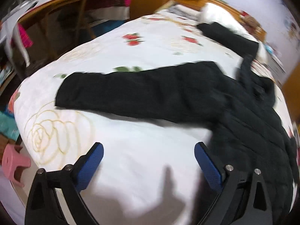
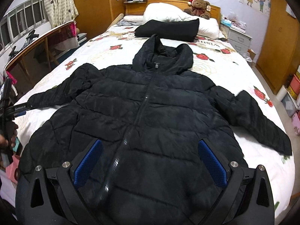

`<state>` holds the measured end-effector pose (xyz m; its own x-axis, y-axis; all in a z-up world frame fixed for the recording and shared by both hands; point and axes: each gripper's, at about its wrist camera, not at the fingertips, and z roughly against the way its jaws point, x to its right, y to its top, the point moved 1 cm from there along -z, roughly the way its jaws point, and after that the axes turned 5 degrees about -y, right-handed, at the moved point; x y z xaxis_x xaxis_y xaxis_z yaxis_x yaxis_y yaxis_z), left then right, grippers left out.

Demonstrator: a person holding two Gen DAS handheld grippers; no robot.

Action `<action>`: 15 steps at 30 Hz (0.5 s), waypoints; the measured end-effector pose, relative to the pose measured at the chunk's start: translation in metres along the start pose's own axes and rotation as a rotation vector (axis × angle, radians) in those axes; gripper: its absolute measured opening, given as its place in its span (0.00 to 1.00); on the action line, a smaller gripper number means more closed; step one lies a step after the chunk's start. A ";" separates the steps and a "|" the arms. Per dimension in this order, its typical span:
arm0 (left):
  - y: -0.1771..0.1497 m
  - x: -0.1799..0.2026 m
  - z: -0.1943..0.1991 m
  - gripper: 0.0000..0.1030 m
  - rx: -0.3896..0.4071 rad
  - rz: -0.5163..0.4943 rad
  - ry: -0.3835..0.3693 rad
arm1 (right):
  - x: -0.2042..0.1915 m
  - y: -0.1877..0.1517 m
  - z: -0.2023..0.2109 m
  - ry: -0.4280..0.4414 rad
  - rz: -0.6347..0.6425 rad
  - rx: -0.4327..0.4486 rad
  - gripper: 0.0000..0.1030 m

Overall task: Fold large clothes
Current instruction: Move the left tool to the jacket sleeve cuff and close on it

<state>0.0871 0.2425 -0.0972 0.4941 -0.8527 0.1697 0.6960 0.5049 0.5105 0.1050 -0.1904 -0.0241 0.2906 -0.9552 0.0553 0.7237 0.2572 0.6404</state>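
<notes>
The black puffer jacket [image 2: 142,112] lies flat, zipped and face up on the floral bedspread [image 2: 225,69], sleeves spread, with both the left gripper [image 1: 148,161] and right gripper [image 2: 150,159] released and empty above it, so I judge the left sleeve [image 1: 121,95] should be pinched near its cuff and carried straight across the chest.

My left gripper [image 1: 149,158]: black angular finger arms, each faced with a blue dimpled pad [image 1: 90,166], and two round silver screw heads [image 1: 67,167] per side. My right gripper [image 2: 150,155]: same build, blue textured pads [image 2: 88,164], silver screws [image 2: 234,163], triangular cut-outs in the black housing. From the right wrist, the left tool shows white lettering, too small to read.
</notes>
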 end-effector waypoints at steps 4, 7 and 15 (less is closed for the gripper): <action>0.011 -0.042 -0.023 0.90 0.000 0.098 0.027 | -0.007 0.006 -0.014 0.004 0.014 -0.009 0.99; 0.017 -0.064 -0.041 0.82 -0.013 0.154 0.014 | -0.009 0.008 -0.025 0.001 0.023 -0.026 0.99; 0.029 -0.094 -0.072 0.77 0.026 0.252 0.020 | -0.008 0.012 -0.049 -0.011 0.014 -0.054 0.99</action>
<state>0.0979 0.3471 -0.1593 0.6608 -0.6974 0.2775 0.5363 0.6974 0.4754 0.1422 -0.1728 -0.0548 0.2946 -0.9529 0.0724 0.7526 0.2780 0.5970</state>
